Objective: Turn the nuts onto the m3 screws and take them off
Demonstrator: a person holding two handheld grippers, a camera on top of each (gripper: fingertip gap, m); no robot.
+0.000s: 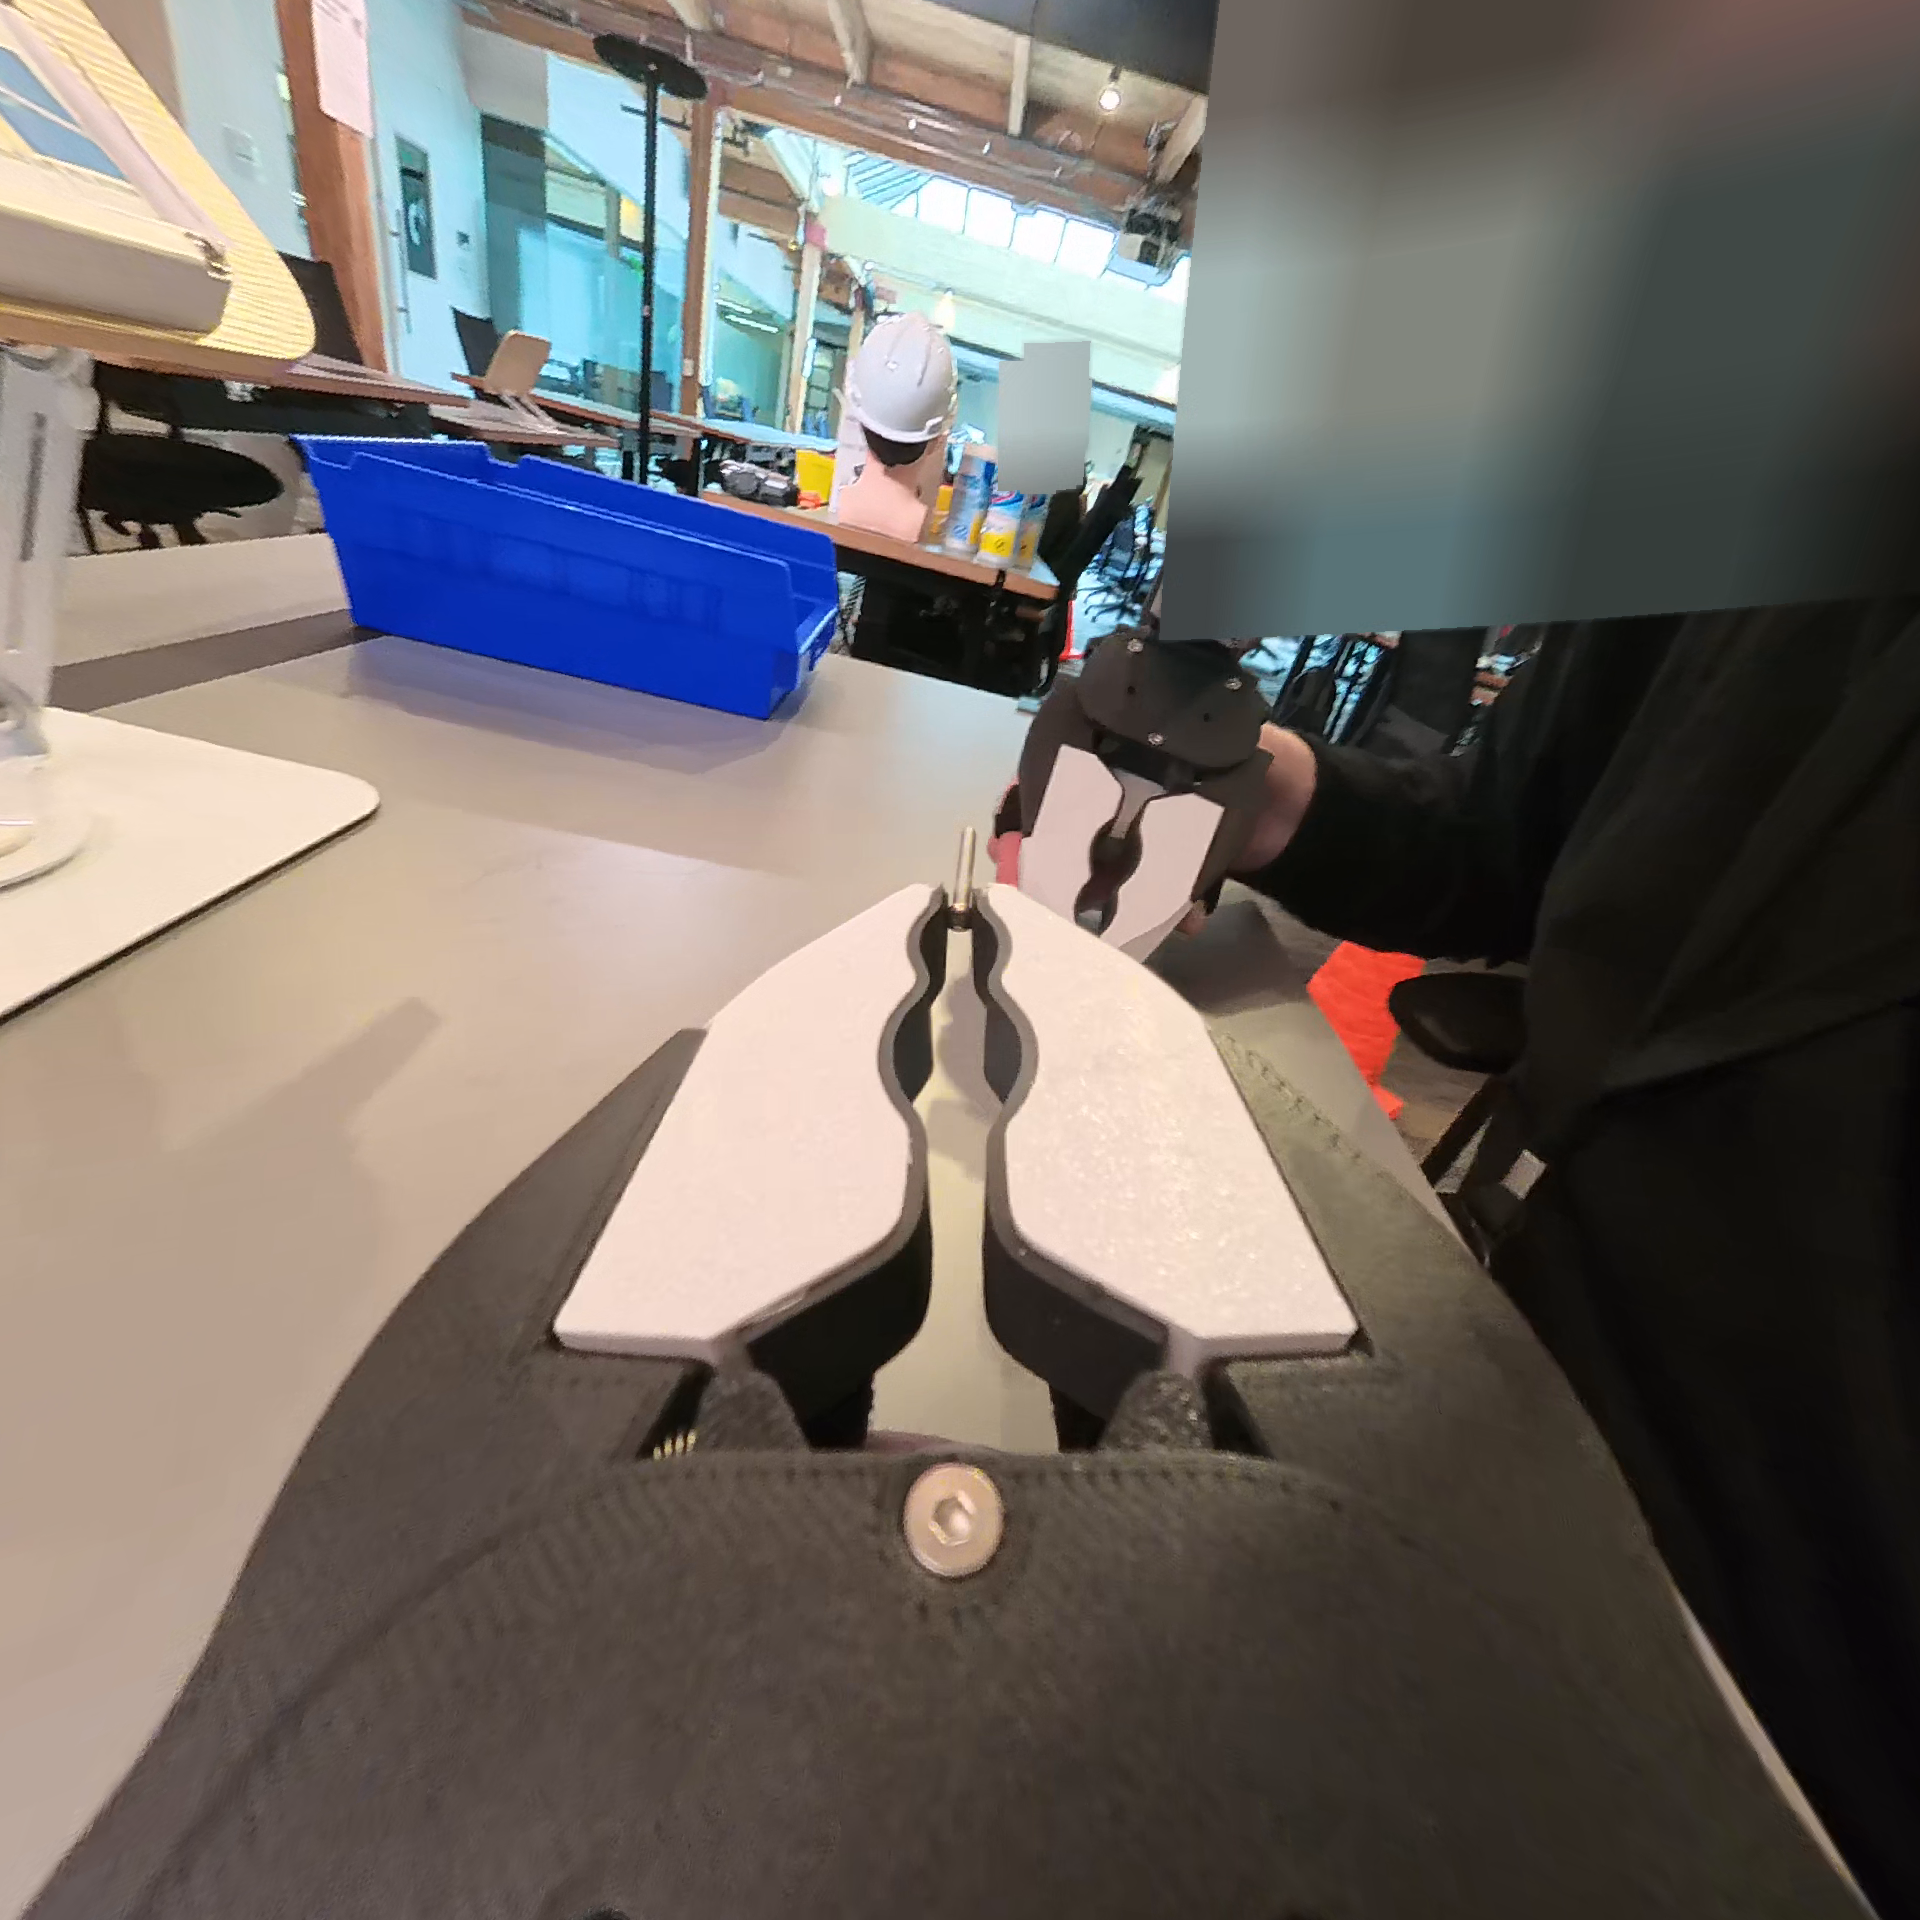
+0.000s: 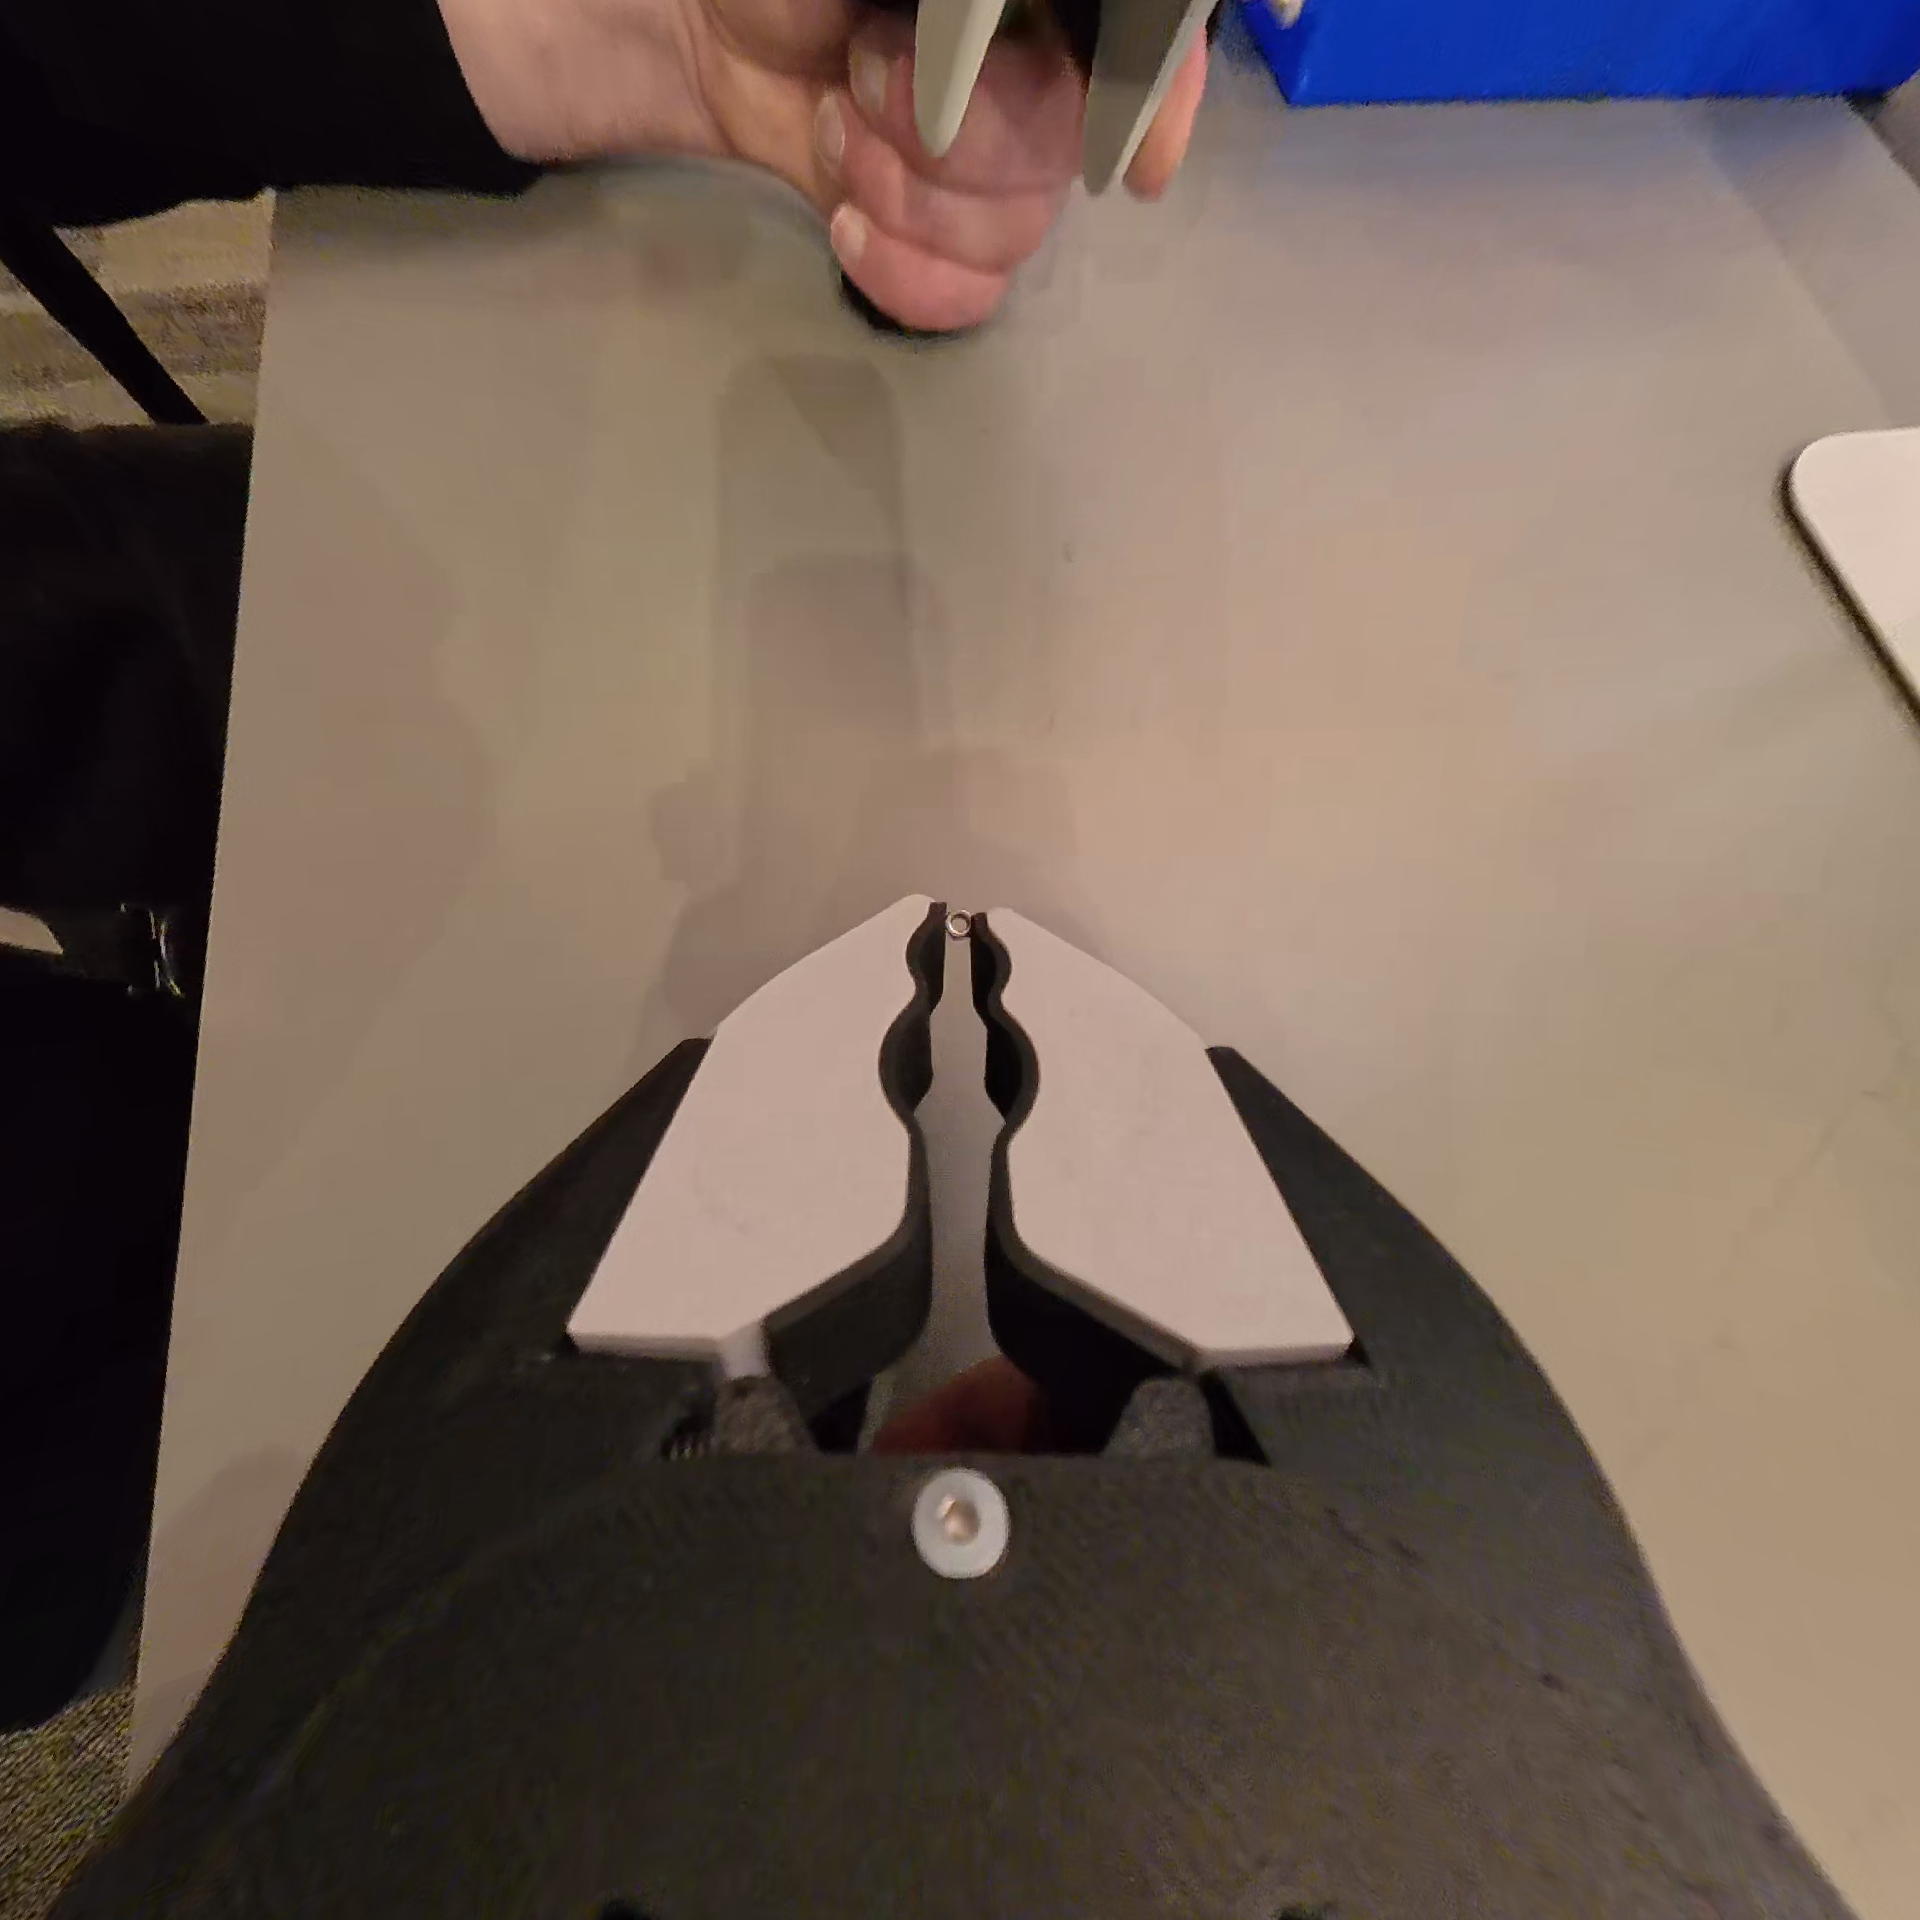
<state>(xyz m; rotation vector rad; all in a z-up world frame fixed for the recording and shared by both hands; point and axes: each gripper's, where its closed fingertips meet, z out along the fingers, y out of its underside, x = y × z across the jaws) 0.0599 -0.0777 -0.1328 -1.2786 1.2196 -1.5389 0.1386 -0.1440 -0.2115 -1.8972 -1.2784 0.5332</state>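
My left gripper [image 1: 958,906] is shut on a small silver m3 screw [image 1: 965,864], gripped by its head, with the shaft standing upright above the fingertips. My right gripper [image 2: 958,918] is shut on a tiny silver nut [image 2: 958,922] at the very tips, its hole facing the camera. In the left wrist view the right gripper [image 1: 1093,914] shows a little to the right of and beyond the screw, pointing down and apart from it. In the right wrist view the left gripper's fingers [image 2: 951,73] show at the top edge, held by a hand [image 2: 914,208].
A grey table [image 2: 1247,623] lies under both grippers. A blue plastic bin [image 1: 582,582] stands at the back of it. A white pad [image 1: 156,842] with a clear stand lies at the left. A person in black [image 1: 1714,1143] is at the right, by the table's edge. There is about 15 cm between the tips of the two grippers.
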